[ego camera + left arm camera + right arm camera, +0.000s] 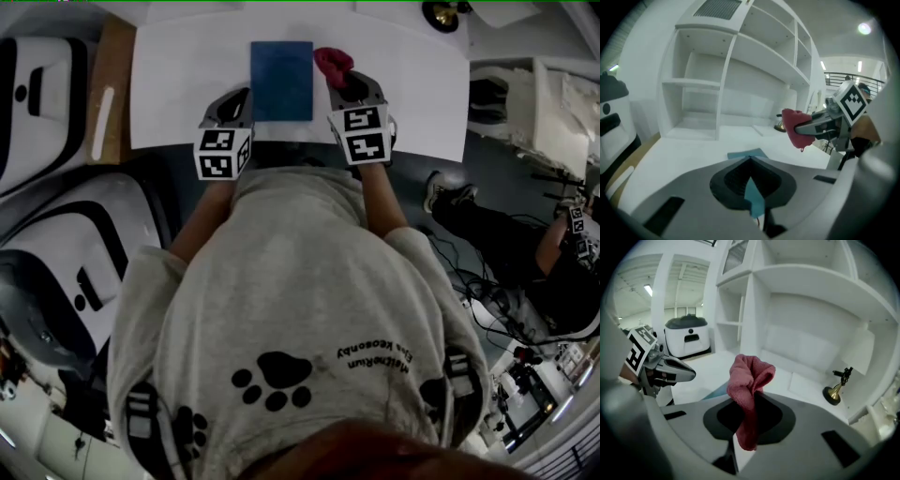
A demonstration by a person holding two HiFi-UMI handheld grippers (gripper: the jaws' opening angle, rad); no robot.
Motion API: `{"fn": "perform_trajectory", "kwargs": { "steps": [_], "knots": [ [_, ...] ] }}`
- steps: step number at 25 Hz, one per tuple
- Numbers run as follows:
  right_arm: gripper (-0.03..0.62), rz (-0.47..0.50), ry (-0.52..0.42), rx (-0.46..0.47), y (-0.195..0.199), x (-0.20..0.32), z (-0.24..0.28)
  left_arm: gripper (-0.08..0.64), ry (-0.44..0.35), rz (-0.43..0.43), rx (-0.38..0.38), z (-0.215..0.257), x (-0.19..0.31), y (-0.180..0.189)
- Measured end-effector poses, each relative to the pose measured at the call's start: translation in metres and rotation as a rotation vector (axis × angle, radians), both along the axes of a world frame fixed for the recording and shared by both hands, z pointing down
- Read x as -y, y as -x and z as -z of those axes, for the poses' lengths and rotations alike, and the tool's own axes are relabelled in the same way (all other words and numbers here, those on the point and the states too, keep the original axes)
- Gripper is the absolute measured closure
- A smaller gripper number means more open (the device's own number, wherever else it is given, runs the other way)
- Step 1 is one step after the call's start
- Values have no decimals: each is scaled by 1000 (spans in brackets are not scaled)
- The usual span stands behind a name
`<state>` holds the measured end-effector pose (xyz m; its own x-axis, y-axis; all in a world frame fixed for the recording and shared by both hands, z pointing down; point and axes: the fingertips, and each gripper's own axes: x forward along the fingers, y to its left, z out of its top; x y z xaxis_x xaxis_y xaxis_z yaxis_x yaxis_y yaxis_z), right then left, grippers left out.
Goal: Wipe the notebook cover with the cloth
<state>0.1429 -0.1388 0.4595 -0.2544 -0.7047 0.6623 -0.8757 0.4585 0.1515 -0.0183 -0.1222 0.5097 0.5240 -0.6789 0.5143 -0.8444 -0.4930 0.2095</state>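
A dark blue notebook (281,80) lies flat on the white table (412,94). My left gripper (246,96) is at the notebook's left edge, near its front corner. In the left gripper view its jaws are shut on a blue sliver of the notebook (753,194). My right gripper (336,81) is just right of the notebook, shut on a red cloth (333,61). The cloth (749,380) stands bunched up above the jaws and hangs down between them. From the left gripper view, the cloth (792,125) hangs above the table.
A small brass ornament (441,13) stands at the table's far right. White open shelves (717,70) rise behind the table. A wooden board (108,84) and white machines (37,84) are at the left. A seated person (553,253) is on the floor at right.
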Motion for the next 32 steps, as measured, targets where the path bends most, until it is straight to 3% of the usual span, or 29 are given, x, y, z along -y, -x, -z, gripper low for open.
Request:
{"fn": "perform_trajectory", "kwargs": {
  "steps": [8,15,19,32],
  "knots": [
    [532,-116,-349,178,10,14,96,548,-382,52,-60,130,37,-6],
    [532,-114,-525,298,29,8,155,548,-615,41,-118,222,34,-17],
    [532,-84,-579,297,41,-1,168,548,-643,50,-113,228,29,-15],
    [532,-80,-568,293,44,0,163,548,-609,34,-113,211,25,-22]
  ]
}}
